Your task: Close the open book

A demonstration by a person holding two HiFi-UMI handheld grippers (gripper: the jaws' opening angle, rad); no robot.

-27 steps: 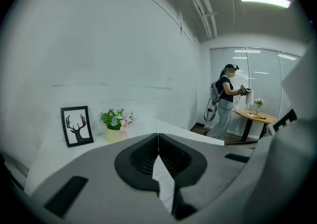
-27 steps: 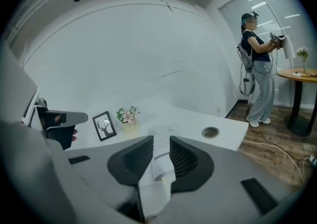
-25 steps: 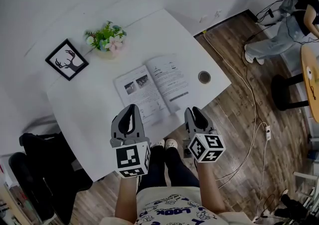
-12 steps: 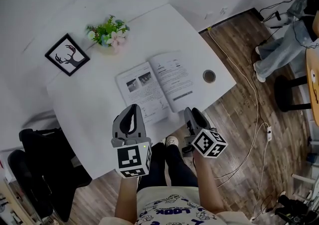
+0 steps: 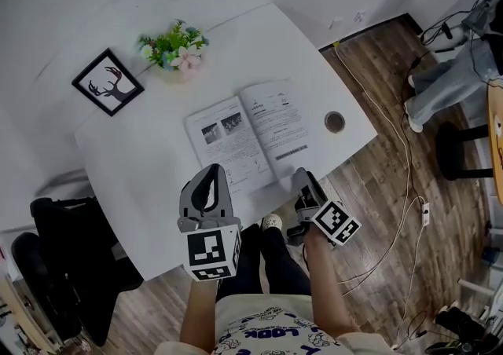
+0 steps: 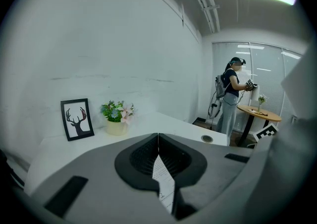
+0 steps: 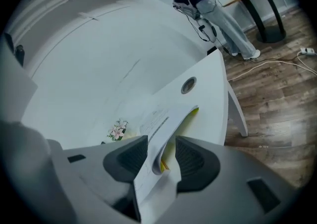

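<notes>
The open book [image 5: 247, 141] lies flat on the white table [image 5: 141, 165], its printed pages up. My left gripper [image 5: 209, 177] hovers over the table's near edge just short of the book's left page; in the left gripper view the left gripper [image 6: 158, 138] is shut with nothing held, and a sliver of page [image 6: 164, 181] shows below it. My right gripper [image 5: 303, 178] is rolled on its side at the book's near right corner. In the right gripper view the right gripper [image 7: 161, 144] has just been opening, and the book's right-hand pages [image 7: 159, 121] stand between its jaws, unpinched.
A framed deer picture [image 5: 108, 82] and a flower pot [image 5: 174, 47] stand at the table's far side. A round cable hole [image 5: 335, 121] sits right of the book. Cables [image 5: 397, 165] run over the wooden floor; another person [image 5: 452, 78] stands far right. A black chair [image 5: 55, 267] is at left.
The right gripper has sunk toward the table edge and rolled, its marker cube now tilted, and its jaws stand wider. The left gripper has stayed put.
</notes>
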